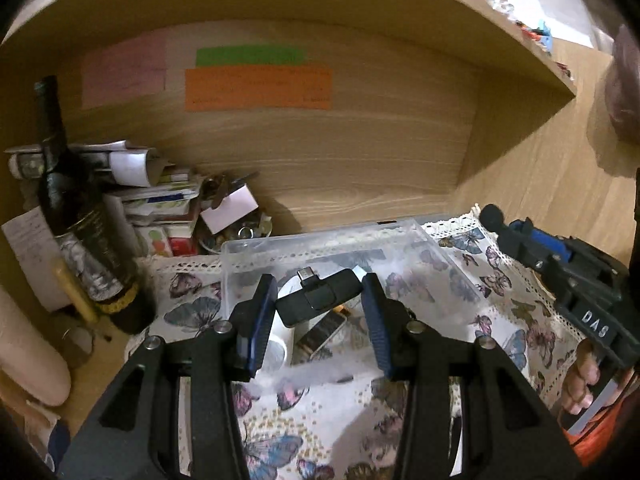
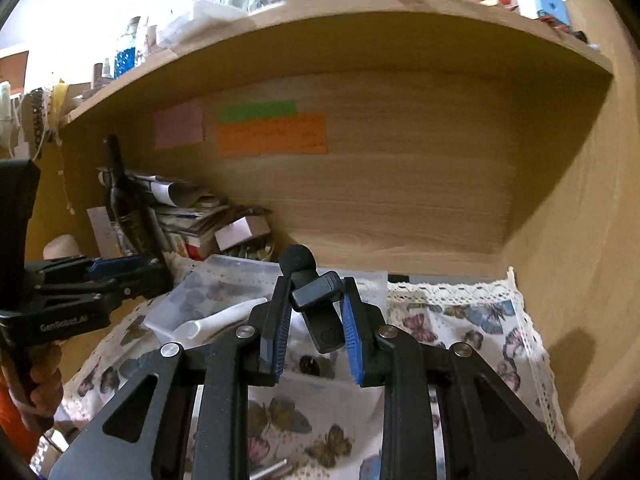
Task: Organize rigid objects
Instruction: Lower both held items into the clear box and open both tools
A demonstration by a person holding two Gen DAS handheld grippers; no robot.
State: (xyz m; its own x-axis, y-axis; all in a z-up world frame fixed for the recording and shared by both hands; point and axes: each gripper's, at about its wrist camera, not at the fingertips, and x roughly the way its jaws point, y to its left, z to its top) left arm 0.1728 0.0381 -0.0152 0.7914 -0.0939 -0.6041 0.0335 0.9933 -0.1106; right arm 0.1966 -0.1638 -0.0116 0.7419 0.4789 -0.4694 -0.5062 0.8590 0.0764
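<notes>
- The left gripper (image 1: 319, 312) hovers at centre frame of the left wrist view, jaws spread wide over a clear plastic bin (image 1: 400, 236).
- Between those jaws (though touching neither) a black USB-C receiver (image 1: 316, 298) shows inside the bin, above a white tube (image 1: 280, 336) and a small dark-and-gold item (image 1: 324, 334).
- In the right wrist view, the right gripper (image 2: 314, 320) is clamped on a black clip-on microphone (image 2: 316, 300), its foam windscreen pointing toward the upper centre of the frame.
- A butterfly-print cloth (image 1: 520, 304) covers the tabletop beneath the bin.
- A dark wine bottle (image 1: 76, 216) stands at the left of the frame, beside stacked papers (image 1: 160, 196).
</notes>
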